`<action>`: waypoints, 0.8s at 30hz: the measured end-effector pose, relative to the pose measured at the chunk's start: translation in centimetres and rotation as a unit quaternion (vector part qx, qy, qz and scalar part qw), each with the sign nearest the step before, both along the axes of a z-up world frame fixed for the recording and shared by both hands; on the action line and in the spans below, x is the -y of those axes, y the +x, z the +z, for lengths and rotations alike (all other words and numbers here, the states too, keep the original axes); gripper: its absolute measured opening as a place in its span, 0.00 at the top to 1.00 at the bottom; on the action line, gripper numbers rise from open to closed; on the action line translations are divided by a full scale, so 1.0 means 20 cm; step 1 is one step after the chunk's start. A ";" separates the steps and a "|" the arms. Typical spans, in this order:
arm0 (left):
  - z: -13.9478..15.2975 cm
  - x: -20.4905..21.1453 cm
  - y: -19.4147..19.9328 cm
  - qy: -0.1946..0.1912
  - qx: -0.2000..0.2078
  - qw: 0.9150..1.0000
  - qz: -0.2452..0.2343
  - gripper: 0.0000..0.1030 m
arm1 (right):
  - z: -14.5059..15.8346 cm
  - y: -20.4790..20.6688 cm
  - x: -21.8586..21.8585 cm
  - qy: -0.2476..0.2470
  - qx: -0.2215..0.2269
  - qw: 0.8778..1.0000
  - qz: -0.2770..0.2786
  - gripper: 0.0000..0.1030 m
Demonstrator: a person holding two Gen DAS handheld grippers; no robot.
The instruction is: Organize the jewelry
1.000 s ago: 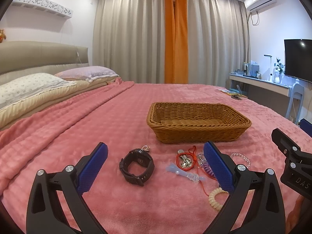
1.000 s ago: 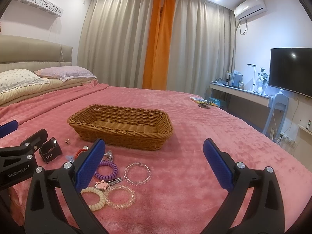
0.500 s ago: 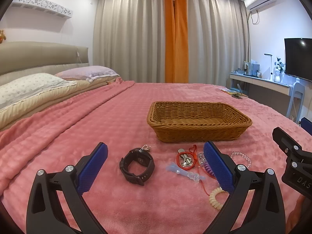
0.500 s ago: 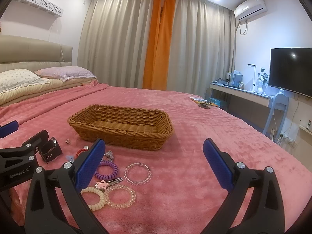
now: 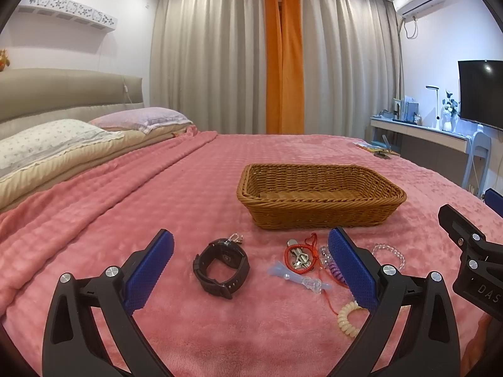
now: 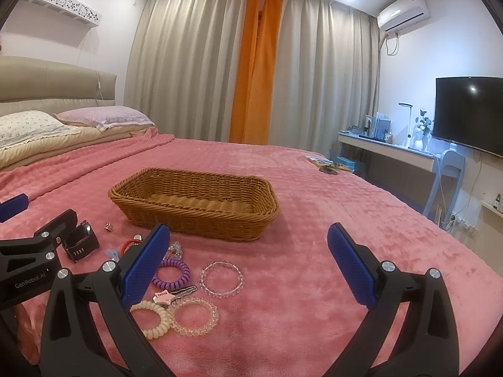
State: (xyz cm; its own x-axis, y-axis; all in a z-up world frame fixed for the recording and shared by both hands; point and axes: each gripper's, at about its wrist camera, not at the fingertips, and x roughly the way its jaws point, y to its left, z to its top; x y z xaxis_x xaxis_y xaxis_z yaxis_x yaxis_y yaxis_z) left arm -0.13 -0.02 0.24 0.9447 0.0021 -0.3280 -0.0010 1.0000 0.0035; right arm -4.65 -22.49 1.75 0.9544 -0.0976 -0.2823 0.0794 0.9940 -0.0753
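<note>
**Nothing Moved Yet: Jewelry Waiting Beside an Empty Basket**

Nothing is shifting compared with a second ago: both tools are hovering in the same spots, so the sorting is not getting under way yet. The left tongs [image 5: 250,265] are standing wide apart and empty over the pink bedspread [image 5: 125,207], framing the black wristwatch [image 5: 222,267]. The right tongs [image 6: 245,264] are also gaping and holding nothing.

The wicker basket [image 5: 317,216] is sitting at 12 o'clock from the pile, apparently empty, its long axis running 9 to 3. The watch is lying on its side just beside the small silver charm [image 5: 235,237], its strap loop opening toward 7 o'clock. To the right, the red cord [image 5: 290,251], purple coil band [image 6: 172,273], clear bead bracelet [image 6: 222,275], cream coil band [image 6: 154,319], clear coil band [image 6: 193,315] and pink-headed key [image 6: 173,295] are clustering near each other, the key's shaft pointing toward 2 o'clock.
</note>
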 end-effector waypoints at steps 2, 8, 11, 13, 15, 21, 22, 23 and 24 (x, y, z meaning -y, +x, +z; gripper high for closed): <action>0.00 0.00 0.00 0.000 -0.001 1.000 0.000 0.07 | 0.00 0.00 0.00 0.001 -0.001 1.000 0.001 0.07; 0.00 0.00 0.00 0.001 -0.001 1.000 0.000 0.07 | 0.00 0.00 0.00 0.002 -0.001 1.000 0.002 0.07; 0.00 0.00 0.00 0.001 -0.001 1.000 0.000 0.07 | 0.00 0.00 0.00 0.000 -0.002 1.000 0.002 0.07; 0.00 0.00 0.00 0.001 0.000 1.000 0.000 0.07 | 0.00 0.00 0.00 0.001 -0.001 1.000 0.002 0.07; 0.00 0.00 0.00 0.001 0.000 1.000 0.000 0.07 | 0.00 0.00 0.00 0.001 -0.002 1.000 0.002 0.07; 0.00 0.00 0.00 0.002 -0.001 1.000 -0.002 0.07 | 0.00 0.00 0.00 0.001 -0.003 1.000 0.003 0.07; 0.00 0.01 0.00 0.002 -0.001 1.000 -0.002 0.07 | 0.00 0.00 0.00 0.001 -0.004 1.000 0.003 0.07; 0.00 0.00 0.00 0.002 -0.002 1.000 -0.002 0.07 | 0.00 0.00 -0.01 0.000 -0.004 1.000 0.002 0.07; 0.00 0.01 0.00 0.002 -0.001 1.000 -0.002 0.07 | 0.00 0.00 -0.01 -0.001 -0.005 1.000 0.002 0.08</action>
